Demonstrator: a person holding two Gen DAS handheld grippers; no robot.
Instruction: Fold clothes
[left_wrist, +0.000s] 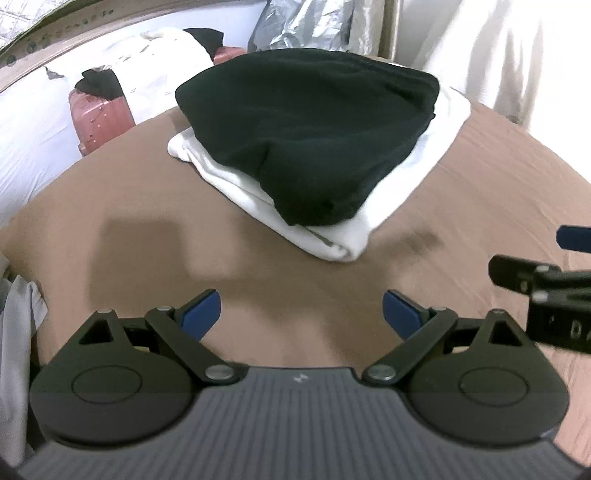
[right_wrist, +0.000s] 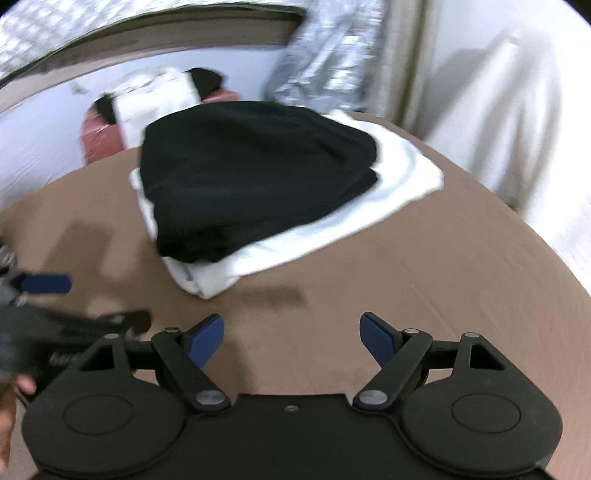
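A folded black garment (left_wrist: 306, 133) (right_wrist: 255, 181) lies on top of a folded white garment (left_wrist: 332, 236) (right_wrist: 314, 243), stacked on the brown bed surface (left_wrist: 147, 240) (right_wrist: 406, 295). My left gripper (left_wrist: 302, 312) hangs open over bare brown sheet in front of the stack, with nothing between its blue pads. My right gripper (right_wrist: 291, 338) is open too, also short of the stack and empty. In the left wrist view the right gripper's fingers (left_wrist: 517, 273) reach in from the right edge. In the right wrist view the left gripper's blue pad (right_wrist: 46, 283) shows at the left edge.
A pink suitcase (left_wrist: 99, 114) (right_wrist: 98, 142) with black and white clothes on it stands beyond the bed's far left edge. A silver bag (left_wrist: 306, 26) (right_wrist: 317, 70) is behind the stack. White curtains (left_wrist: 517, 55) hang on the right. Grey cloth (left_wrist: 18, 332) lies at the near left.
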